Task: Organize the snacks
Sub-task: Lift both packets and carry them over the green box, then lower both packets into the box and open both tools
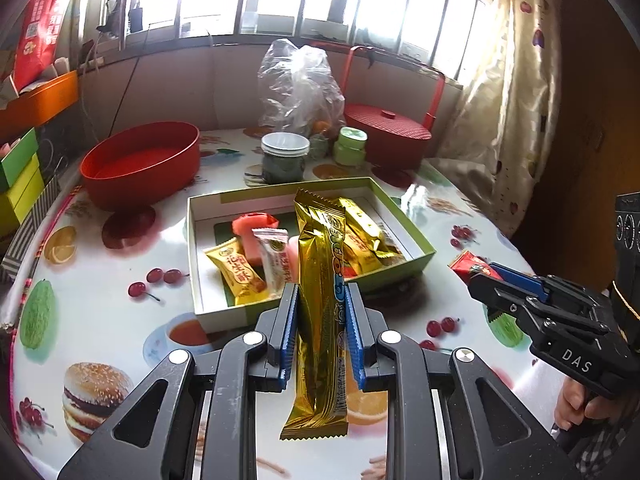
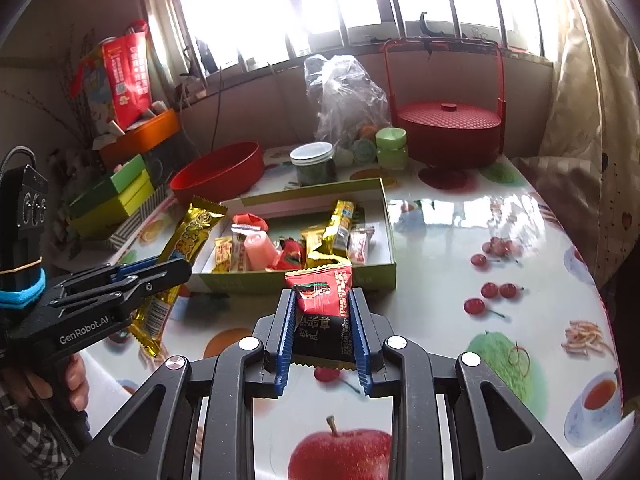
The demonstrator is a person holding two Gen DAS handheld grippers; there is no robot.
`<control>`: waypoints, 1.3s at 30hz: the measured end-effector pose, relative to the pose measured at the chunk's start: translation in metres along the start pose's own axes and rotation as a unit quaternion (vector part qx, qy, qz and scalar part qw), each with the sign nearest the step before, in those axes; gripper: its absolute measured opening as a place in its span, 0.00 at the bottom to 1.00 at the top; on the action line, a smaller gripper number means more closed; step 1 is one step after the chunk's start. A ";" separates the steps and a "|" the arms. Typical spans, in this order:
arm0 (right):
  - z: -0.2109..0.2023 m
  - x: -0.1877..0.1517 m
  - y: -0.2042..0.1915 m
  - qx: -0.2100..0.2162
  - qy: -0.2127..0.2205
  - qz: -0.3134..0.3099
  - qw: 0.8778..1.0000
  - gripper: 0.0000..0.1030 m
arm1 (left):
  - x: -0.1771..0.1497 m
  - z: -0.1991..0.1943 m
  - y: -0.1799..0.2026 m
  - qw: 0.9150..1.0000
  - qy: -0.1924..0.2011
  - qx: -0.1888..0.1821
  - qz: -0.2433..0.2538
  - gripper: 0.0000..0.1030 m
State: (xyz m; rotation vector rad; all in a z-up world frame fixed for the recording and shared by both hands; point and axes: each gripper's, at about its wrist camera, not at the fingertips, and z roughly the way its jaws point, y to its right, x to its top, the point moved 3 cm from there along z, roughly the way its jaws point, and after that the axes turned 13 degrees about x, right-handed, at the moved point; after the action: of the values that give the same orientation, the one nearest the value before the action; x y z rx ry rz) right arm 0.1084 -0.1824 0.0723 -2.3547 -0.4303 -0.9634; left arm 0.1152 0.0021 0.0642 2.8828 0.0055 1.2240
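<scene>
Holding two snacks above the table's near edge, short of the green box [image 1: 416,248]: left gripper [image 1: 322,320] clamped mid-length on the gold bar [image 1: 318,292], upright so it can drop in end-first; right gripper [image 2: 322,320] pinching the red-black packet [image 2: 324,308]. Box already holds several snacks. Right wrist view shows the bar's barcode end [image 2: 154,312]; left view shows only the packet's red tip [image 1: 468,268].

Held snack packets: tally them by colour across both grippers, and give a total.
Long gold foil packet, clamped in the left gripper: 1
Red-and-black plastic packet, clamped in the right gripper: 1
Total: 2
</scene>
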 end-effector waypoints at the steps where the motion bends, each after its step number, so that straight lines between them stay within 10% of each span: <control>1: 0.002 0.002 0.000 0.001 0.000 -0.002 1.000 0.25 | 0.001 0.001 -0.002 1.000 0.000 0.000 -0.003 0.23; 39: 0.098 0.069 0.048 -0.037 -0.011 0.022 0.999 0.25 | 0.051 0.086 -0.047 0.998 -0.033 0.031 -0.054 0.23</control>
State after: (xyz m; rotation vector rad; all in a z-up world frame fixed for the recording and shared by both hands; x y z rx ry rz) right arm 0.2324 -0.1558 0.0462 -2.4322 -0.3563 -0.9485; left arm 0.2127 0.0484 0.0411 2.9291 0.2004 1.1303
